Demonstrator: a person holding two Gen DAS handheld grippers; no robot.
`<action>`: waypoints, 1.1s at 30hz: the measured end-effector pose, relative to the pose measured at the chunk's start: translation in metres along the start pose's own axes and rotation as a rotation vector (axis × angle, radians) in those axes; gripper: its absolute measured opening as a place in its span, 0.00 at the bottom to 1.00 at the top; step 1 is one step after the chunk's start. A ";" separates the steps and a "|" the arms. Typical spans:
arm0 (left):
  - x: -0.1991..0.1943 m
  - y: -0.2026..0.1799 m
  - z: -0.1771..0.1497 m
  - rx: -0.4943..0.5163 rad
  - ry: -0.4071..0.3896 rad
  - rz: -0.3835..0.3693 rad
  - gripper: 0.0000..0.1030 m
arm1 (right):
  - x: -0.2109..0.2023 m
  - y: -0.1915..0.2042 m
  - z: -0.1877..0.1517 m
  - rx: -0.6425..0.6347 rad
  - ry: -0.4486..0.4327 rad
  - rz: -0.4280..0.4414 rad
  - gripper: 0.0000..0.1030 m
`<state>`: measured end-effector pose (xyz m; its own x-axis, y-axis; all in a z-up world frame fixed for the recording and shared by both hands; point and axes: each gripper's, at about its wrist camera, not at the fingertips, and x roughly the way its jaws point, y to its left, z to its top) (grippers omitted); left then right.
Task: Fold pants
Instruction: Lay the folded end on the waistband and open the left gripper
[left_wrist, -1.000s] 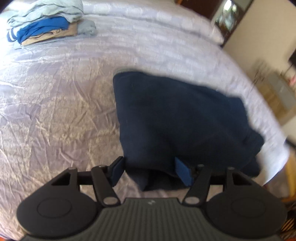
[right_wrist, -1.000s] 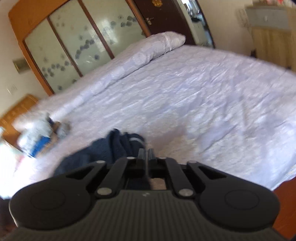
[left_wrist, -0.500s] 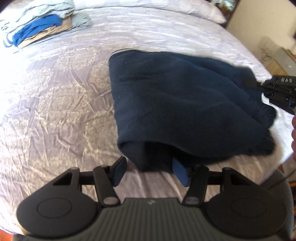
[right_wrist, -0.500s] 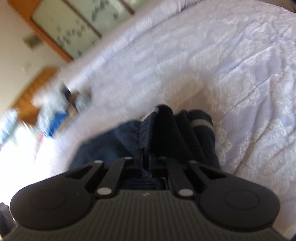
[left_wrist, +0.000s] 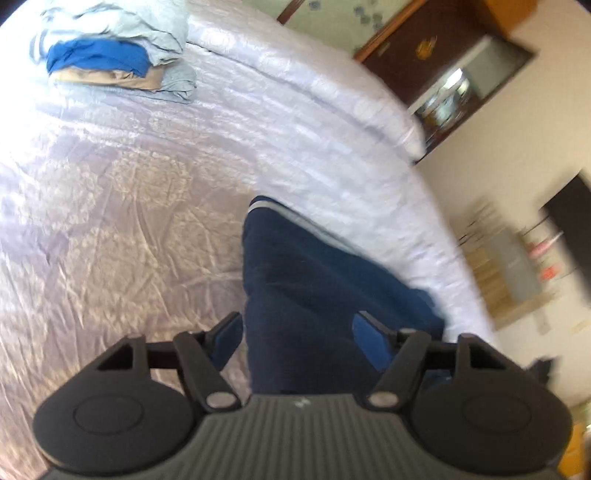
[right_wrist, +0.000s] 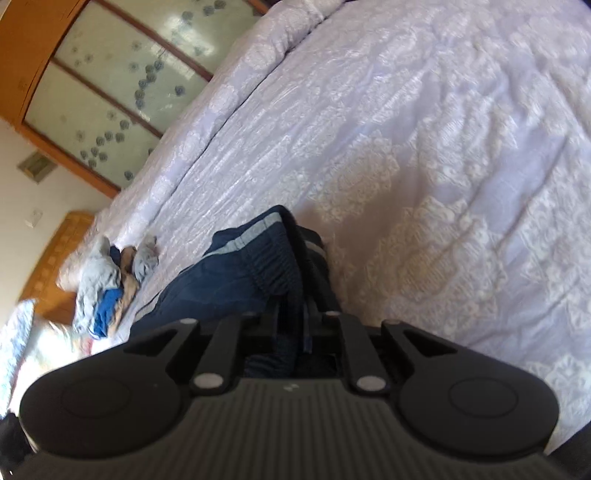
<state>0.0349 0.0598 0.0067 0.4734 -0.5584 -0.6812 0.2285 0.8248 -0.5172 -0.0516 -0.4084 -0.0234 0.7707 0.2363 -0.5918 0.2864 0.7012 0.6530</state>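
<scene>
The dark navy pants (left_wrist: 306, 280) with grey side stripes are folded into a bundle on the lilac bedspread (left_wrist: 129, 192). My left gripper (left_wrist: 295, 332) is open, its blue pads on either side of the bundle's near end; the cloth fills the gap between them. In the right wrist view the pants (right_wrist: 240, 273) show their gathered waistband and stripes. My right gripper (right_wrist: 293, 317) is shut on a fold of the pants at the bundle's near edge.
A pile of folded clothes (left_wrist: 114, 55), light blue, blue and tan, lies at the far left of the bed; it also shows in the right wrist view (right_wrist: 107, 291). A wooden wardrobe with frosted glass (right_wrist: 110, 74) stands behind. The bed edge (left_wrist: 458, 280) runs on the right.
The pants have gone from a wide flat shape to a narrower bundle. My left gripper has moved in so the cloth lies between its pads. My right gripper stays shut on the pants.
</scene>
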 end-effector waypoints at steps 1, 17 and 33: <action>0.010 -0.007 -0.001 0.049 0.024 0.037 0.52 | -0.004 0.003 0.001 -0.004 0.001 0.008 0.20; 0.051 -0.019 -0.038 0.196 0.089 0.225 0.56 | -0.038 0.008 -0.033 -0.157 -0.012 0.065 0.39; 0.054 -0.016 -0.041 0.184 0.121 0.205 0.61 | -0.073 0.032 -0.034 -0.196 -0.001 0.075 0.06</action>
<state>0.0215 0.0132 -0.0431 0.4235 -0.3764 -0.8240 0.2945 0.9174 -0.2677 -0.1178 -0.3803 0.0251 0.7864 0.2924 -0.5441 0.1115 0.7992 0.5907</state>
